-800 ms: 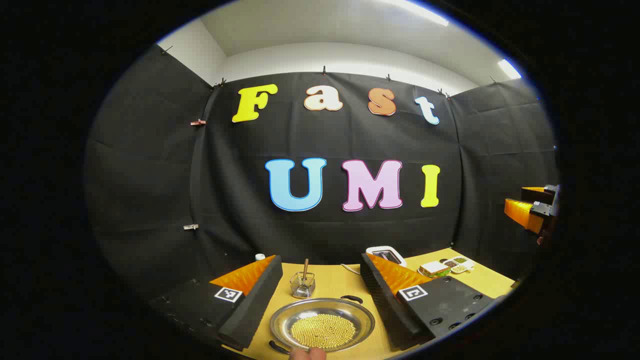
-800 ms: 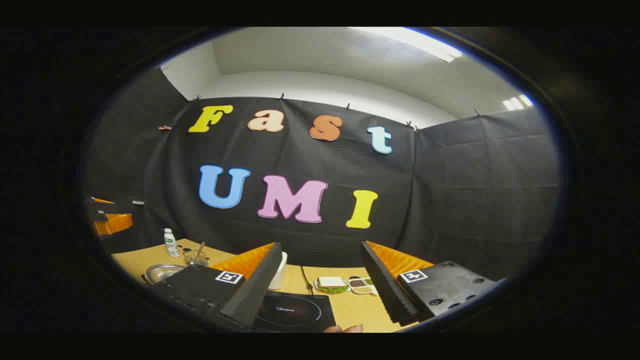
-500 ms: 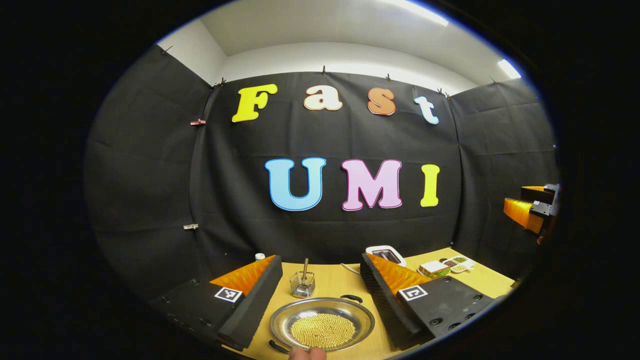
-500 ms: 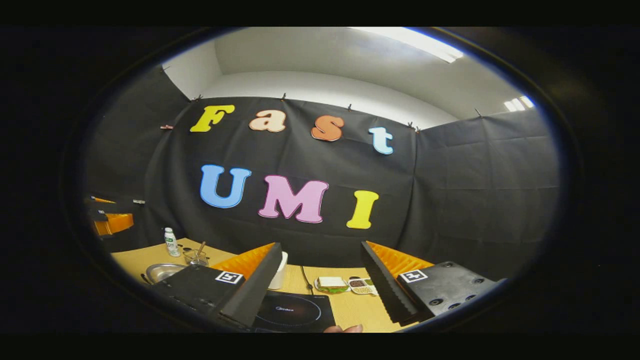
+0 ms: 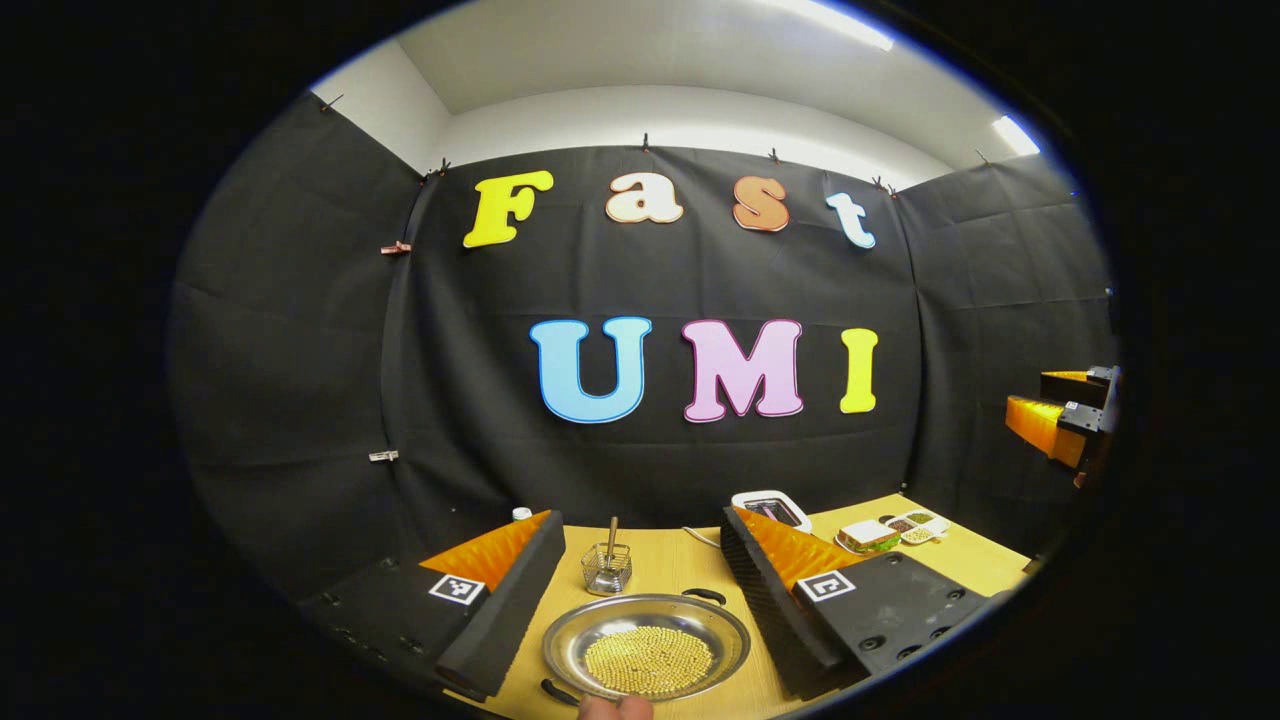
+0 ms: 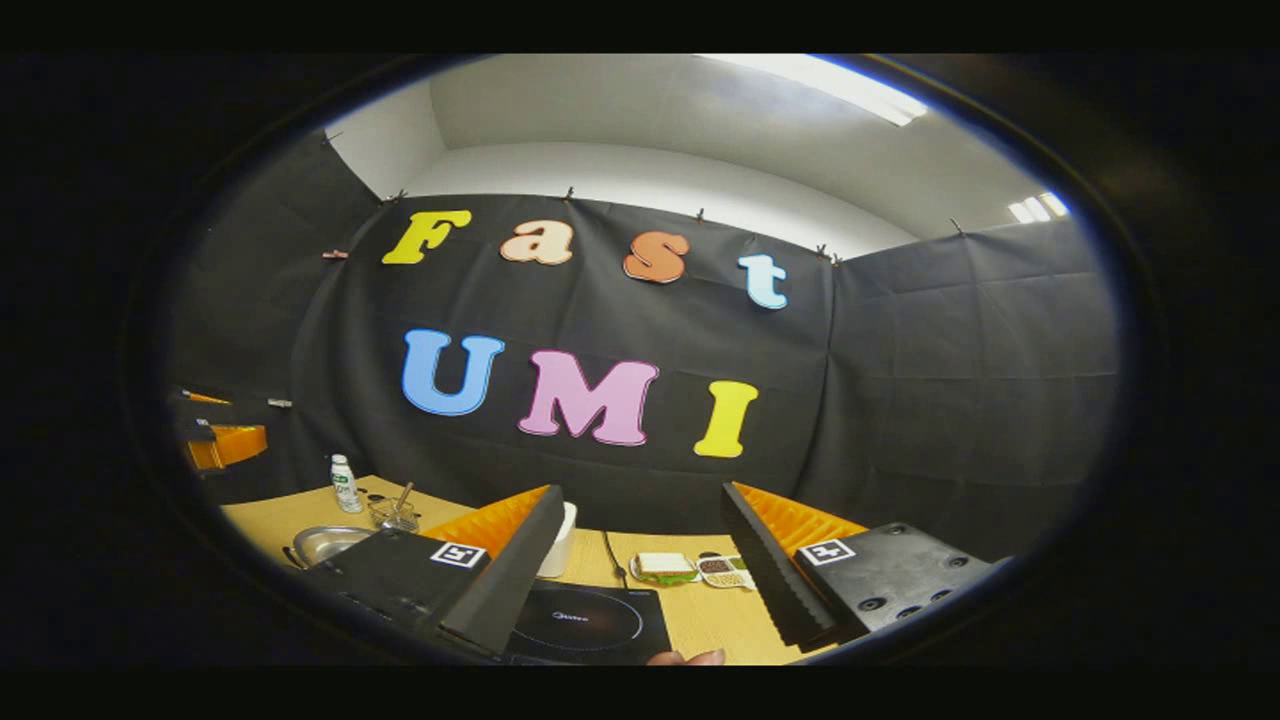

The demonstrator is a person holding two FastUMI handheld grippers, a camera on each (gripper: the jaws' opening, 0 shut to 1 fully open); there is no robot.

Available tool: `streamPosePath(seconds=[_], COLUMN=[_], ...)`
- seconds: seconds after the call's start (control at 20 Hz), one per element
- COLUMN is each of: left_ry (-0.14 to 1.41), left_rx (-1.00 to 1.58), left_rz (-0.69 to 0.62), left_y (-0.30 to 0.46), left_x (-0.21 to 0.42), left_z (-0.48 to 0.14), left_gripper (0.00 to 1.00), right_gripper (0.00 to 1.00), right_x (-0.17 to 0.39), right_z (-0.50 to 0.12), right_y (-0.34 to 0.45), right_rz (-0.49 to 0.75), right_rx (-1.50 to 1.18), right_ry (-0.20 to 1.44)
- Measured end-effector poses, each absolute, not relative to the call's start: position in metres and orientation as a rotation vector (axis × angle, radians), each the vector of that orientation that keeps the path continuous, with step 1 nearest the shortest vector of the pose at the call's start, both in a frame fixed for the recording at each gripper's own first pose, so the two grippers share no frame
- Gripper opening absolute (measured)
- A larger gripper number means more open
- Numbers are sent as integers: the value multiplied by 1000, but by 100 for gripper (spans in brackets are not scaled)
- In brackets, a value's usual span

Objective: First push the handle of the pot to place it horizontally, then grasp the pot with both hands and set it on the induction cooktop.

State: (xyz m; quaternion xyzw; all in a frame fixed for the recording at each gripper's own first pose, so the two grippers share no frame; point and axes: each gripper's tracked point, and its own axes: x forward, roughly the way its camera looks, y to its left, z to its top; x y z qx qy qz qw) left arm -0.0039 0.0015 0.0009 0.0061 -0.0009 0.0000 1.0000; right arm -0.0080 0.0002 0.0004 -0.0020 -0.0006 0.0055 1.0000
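Both tools gape – shallow steel pot [image 5: 646,647] holds yellow beads, black handles.

Light is thrown down from ceiling strip lights [image 5: 840,22], blown out to white glare. The left gripper view is rendered crisp and bright; the right gripper view is dimmer, softer and slightly blurred. Edges are strongly bowed by fisheye distortion.
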Motion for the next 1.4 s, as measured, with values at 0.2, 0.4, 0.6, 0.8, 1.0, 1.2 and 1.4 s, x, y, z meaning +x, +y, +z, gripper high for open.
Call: streamPosePath(seconds=[0.2,0.4,0.6,0.8,1.0,1.2,1.4], left_ry=[-9,-19,-16,72,190,342,501], left_rx=[14,2,14,13,-11,-29,-33], left_rz=[-9,-44,-86,-131,-163,-228,-258], left_y=[0,-5,-13,-21,-23,-30,-29], left_x=[-5,-12,-21,-22,-24,-32,-46], left_z=[3,7,8,-12,-40,-80,-128], left_gripper=[98,96,24,5,5,5,5], right_gripper=[97,98,97,97,97,97,95], right_x=[-9,-13,-16,-21,-24,-24,-26], right_z=[0,1,1,0,-2,-6,-9], right_y=[-1,-3,-4,-6,-6,-5,-5], right_rz=[11,8,9,7,8,12,18], right_rx=[-8,-13,-21,-30,-34,-36,-51], right_ry=[-2,-7,-9,-6,-2,8,12])
